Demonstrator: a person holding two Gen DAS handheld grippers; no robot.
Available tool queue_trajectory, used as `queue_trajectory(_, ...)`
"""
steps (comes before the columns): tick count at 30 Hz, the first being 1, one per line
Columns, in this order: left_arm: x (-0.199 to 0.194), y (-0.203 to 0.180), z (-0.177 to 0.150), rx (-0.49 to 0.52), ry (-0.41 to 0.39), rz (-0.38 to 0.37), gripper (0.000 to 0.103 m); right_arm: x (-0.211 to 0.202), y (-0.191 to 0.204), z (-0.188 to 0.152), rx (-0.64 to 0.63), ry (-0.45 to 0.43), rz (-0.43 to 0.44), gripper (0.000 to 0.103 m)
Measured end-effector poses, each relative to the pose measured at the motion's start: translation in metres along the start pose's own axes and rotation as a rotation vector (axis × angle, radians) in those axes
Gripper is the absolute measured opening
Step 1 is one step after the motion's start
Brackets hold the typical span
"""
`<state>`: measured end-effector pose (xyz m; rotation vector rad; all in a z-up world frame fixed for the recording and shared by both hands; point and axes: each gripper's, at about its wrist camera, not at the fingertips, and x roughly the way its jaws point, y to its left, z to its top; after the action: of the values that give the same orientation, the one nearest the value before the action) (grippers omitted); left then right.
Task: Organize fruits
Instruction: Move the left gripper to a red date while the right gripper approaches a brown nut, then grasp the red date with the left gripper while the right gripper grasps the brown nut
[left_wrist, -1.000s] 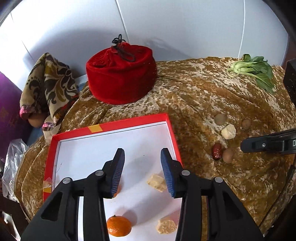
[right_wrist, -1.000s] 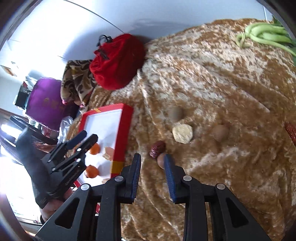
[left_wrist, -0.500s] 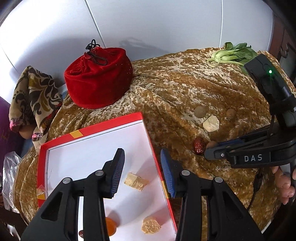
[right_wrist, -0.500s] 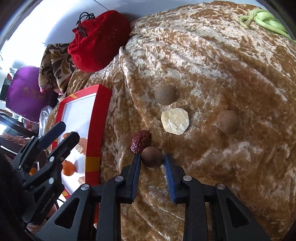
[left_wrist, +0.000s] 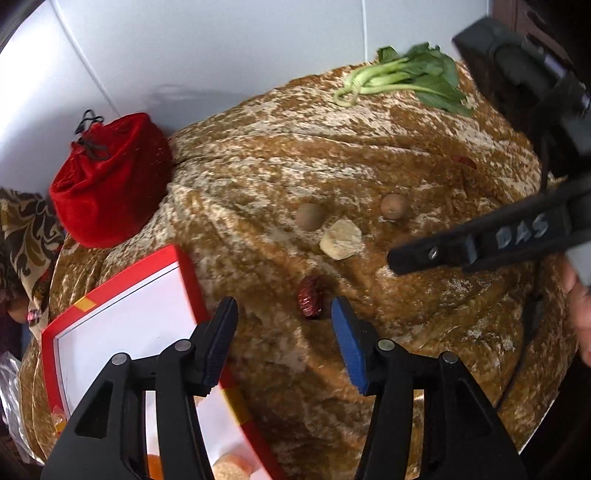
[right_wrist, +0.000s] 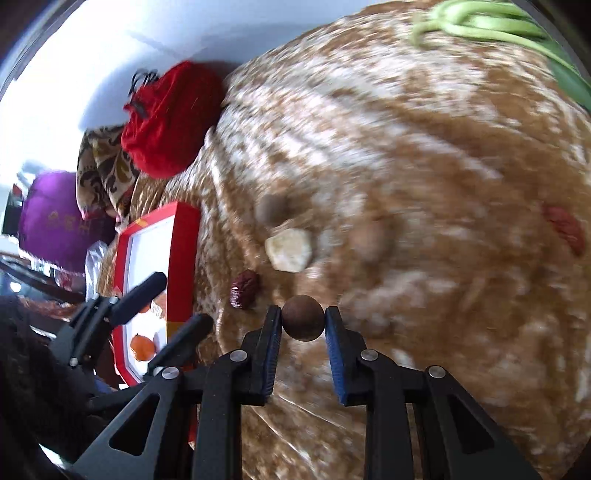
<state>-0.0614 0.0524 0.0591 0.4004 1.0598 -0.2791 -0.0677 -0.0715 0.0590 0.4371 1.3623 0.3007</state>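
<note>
The brown round fruit (right_wrist: 303, 317) now sits between the pads of the right gripper (right_wrist: 303, 319), which half a second ago only straddled it on the cloth; the jaws are closing and both pads appear to touch its sides, so it is pinched, and whether it has left the cloth (right_wrist: 424, 155) cannot be told. The red date (right_wrist: 243, 288) that lay touching this fruit is now alone, at about ten o'clock from it and just beside. In the left wrist view the left gripper (left_wrist: 284, 314) has come off the red tray (left_wrist: 184, 264) and across the cloth; its jaws are opening, nothing is between them, and the date (left_wrist: 311, 301) lies just ahead of the gap, toward the right-hand pad. The tray now sits at eight o'clock from the date, near; an orange (right_wrist: 142, 347) and pale pieces already lie in it. Still loose on the cloth, at twelve to one o'clock from the date: a pale chunk (left_wrist: 340, 239), two tan round fruits (left_wrist: 309, 217) (left_wrist: 394, 206); a further date (right_wrist: 565, 229) lies well apart toward three o'clock in the right wrist view. Greens (left_wrist: 402, 79) and a red pouch (left_wrist: 110, 181) lie at the cloth's far edge. Judgement: one fruit secured for transfer, the date next in line, sorting roughly half done.
</note>
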Motion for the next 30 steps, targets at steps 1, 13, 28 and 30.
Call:
queue_trajectory(1, 0.004, -0.004, 0.002, 0.011, 0.011, -0.001, 0.052, -0.007, -0.007, 0.001, 0.014, -0.010, 0.003, 0.024)
queue_trajectory(13, 0.034, -0.015, 0.007, 0.006, 0.074, -0.059, 0.040, -0.031, -0.037, 0.004, 0.030, -0.021, 0.009, 0.024)
queue_trajectory(28, 0.045, -0.012, 0.009, -0.011, 0.079, -0.091, 0.014, -0.027, -0.028, 0.007, 0.019, -0.023, 0.020, 0.024)
queue_trajectory(30, 0.044, -0.013, 0.009, -0.009, 0.076, -0.089, 0.014, -0.029, -0.025, 0.007, 0.015, -0.028, 0.025, 0.024)
